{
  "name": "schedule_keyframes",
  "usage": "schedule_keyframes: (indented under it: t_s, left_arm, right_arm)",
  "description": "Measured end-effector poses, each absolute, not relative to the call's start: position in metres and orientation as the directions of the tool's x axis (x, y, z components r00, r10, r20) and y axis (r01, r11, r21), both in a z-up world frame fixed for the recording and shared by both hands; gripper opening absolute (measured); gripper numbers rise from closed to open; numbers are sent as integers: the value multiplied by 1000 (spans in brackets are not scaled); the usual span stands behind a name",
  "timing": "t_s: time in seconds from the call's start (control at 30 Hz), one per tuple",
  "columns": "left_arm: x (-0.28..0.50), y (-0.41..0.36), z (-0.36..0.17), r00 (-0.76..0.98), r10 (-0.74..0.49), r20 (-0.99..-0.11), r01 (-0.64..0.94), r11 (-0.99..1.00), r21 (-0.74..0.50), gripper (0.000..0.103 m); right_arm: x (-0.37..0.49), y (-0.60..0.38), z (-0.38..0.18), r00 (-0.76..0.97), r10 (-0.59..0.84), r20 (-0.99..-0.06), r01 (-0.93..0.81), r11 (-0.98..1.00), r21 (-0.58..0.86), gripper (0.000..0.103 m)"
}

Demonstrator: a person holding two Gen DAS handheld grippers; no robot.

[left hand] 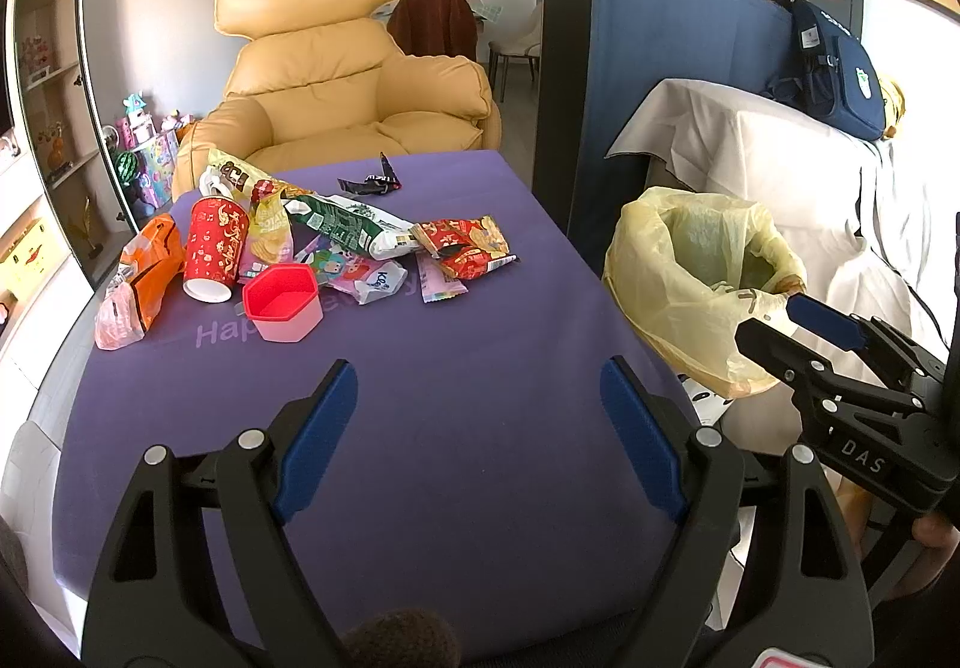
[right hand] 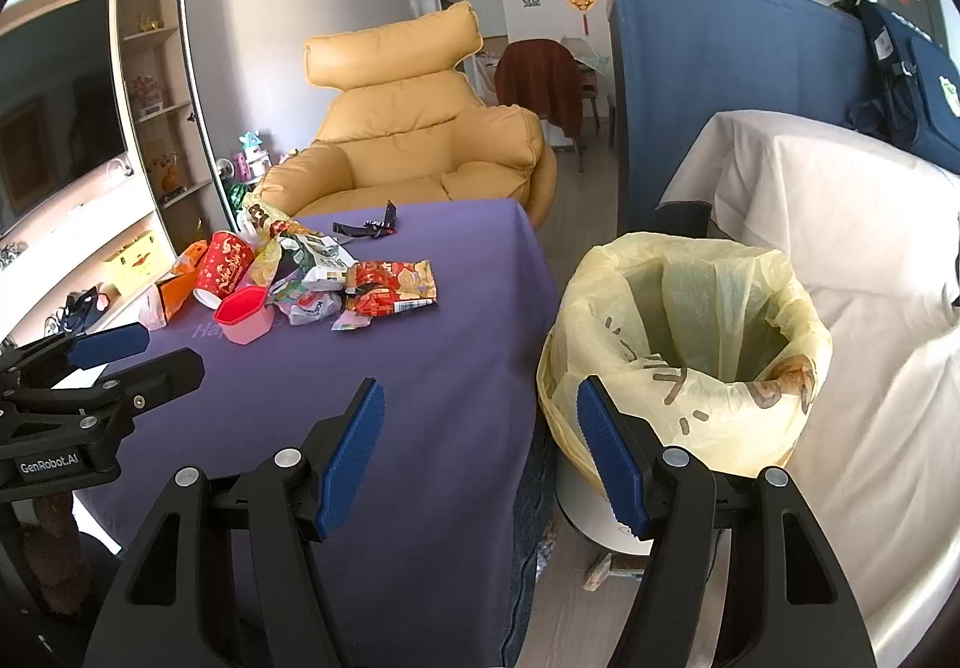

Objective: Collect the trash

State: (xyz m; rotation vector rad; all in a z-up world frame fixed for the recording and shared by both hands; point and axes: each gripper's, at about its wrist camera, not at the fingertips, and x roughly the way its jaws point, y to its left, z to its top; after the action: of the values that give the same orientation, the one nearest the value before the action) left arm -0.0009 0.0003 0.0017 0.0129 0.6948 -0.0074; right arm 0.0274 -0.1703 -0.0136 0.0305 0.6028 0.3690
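Note:
A pile of trash lies on the far left of the purple table (left hand: 450, 398): a red paper cup (left hand: 213, 248) on its side, a pink-red plastic cup (left hand: 282, 302), an orange bag (left hand: 153, 272), a green-white snack bag (left hand: 348, 227), a red snack wrapper (left hand: 468, 245) and a black wrapper (left hand: 372, 179). The bin with a yellow liner (right hand: 684, 344) stands right of the table. My left gripper (left hand: 477, 428) is open and empty over the near table. My right gripper (right hand: 480, 440) is open and empty over the table's right edge, beside the bin.
A yellow armchair (left hand: 342, 74) stands behind the table. A white-covered sofa (right hand: 840, 248) with a navy bag (left hand: 834, 68) is right of the bin. A dark blue cabinet (left hand: 630, 68) stands behind the bin. Shelves (left hand: 42, 98) line the left wall.

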Motion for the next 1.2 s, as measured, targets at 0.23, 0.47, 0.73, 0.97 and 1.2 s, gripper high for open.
schedule_keyframes:
  t_s: [0.23,0.47,0.73,0.97,1.2]
  left_arm:
    - [-1,0,2,768,-2,-640,11,1000,9,79]
    - [1,0,4,768,-3,-640,11,1000,8,79]
    - [0,0,6,770,-4,-639,8,1000,3,79]
    - [2,7,1,766,-8,-642,-5,1000,-17,79]
    - [11,19,-2,762,-9,-647,-17,999,-34,79]
  right_arm:
    - [29,-171,-13,759,349,-550,-330,934,136,63]
    - [28,-172,-14,759,349,-550,-332,934,135,63]
    - [29,-172,-12,757,349,-552,-335,933,131,63]
    - [32,-171,-13,754,344,-560,-333,934,125,63]
    - [44,-160,-13,748,330,-576,-340,936,94,63]
